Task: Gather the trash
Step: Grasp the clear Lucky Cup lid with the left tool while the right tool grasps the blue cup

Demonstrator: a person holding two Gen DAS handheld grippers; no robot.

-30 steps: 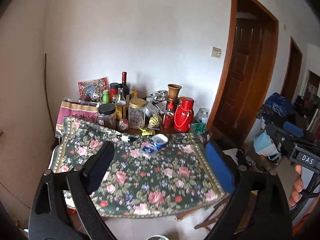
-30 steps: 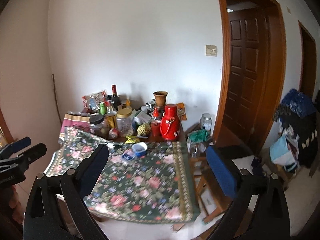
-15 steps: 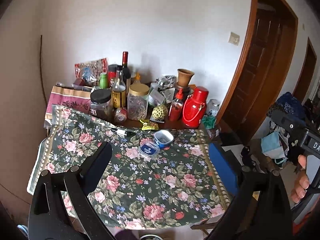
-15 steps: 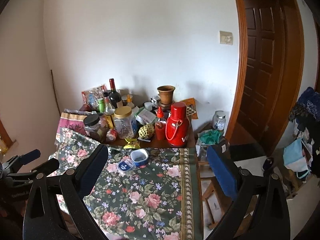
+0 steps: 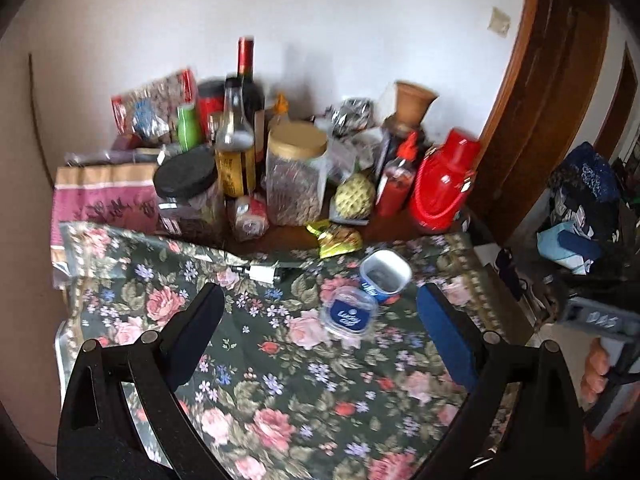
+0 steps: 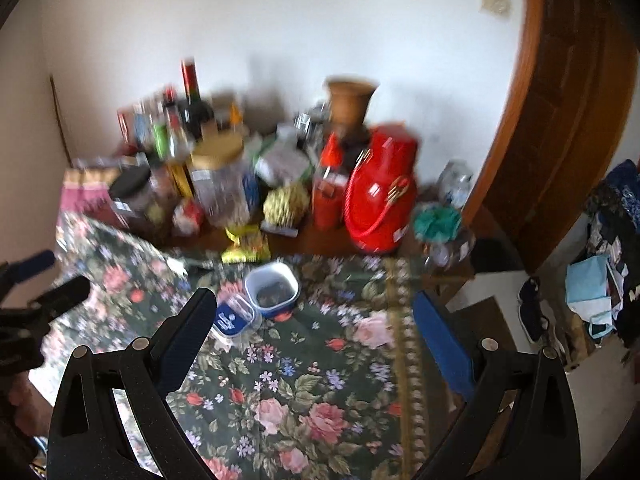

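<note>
Black gripper (image 5: 320, 324) frames, blue pads (image 5: 446, 340), silver screws

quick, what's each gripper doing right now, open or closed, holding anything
Left gripper: open, holding nothing, above the floral tablecloth.
Right gripper: open, holding nothing, above the same cloth.

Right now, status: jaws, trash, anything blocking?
Left gripper and right gripper: jaws open, empty, above the floral tablecloth. Blue cup and loose lid lie untouched. Path clear; bottles and jars behind.
</note>
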